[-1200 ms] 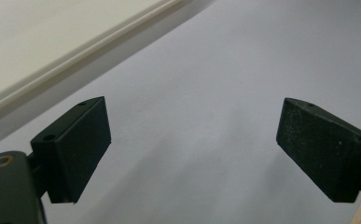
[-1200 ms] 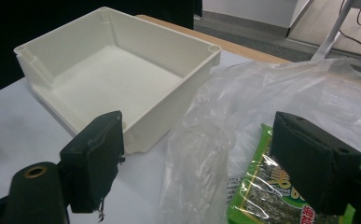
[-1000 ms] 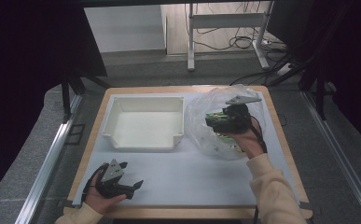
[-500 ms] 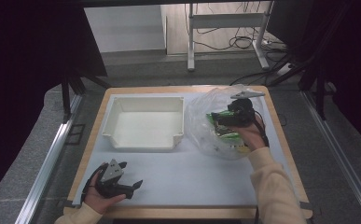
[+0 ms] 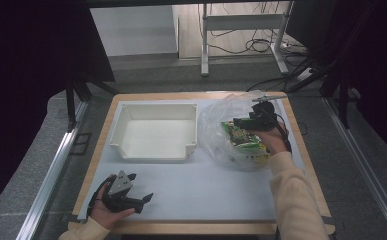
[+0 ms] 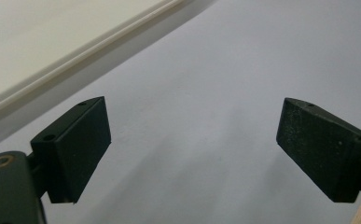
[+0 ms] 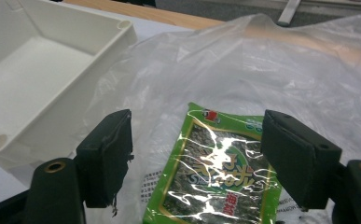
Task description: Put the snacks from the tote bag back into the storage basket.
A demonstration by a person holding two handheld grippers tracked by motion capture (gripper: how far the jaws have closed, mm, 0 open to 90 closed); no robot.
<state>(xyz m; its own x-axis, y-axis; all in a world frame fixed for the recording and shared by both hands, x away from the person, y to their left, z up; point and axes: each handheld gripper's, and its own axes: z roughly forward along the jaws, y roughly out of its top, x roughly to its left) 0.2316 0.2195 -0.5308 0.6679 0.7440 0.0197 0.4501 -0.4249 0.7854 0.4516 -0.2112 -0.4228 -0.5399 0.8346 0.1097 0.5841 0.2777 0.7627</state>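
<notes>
White table surface (image 5: 206,195) carries a white tray (image 5: 153,132) and a clear plastic bag (image 5: 226,125). Right gripper (image 7: 197,154) hovers over the green snack packet (image 7: 215,172) inside the bag; its jaws, just closing, remain apart and unclamped. Left gripper (image 6: 192,144) rests wide apart, holding nothing

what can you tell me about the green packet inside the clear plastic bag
The green packet is a flat, glossy snack pack with a bright green border, a dark speckled panel and pale lettering, seemingly seaweed. It lies face up inside the crumpled clear plastic bag at the table's right, beside the white tray. More packets lie beneath it. The right hand-held gripper straddles it with jaws that have just been closing, pads not yet touching it.
</notes>
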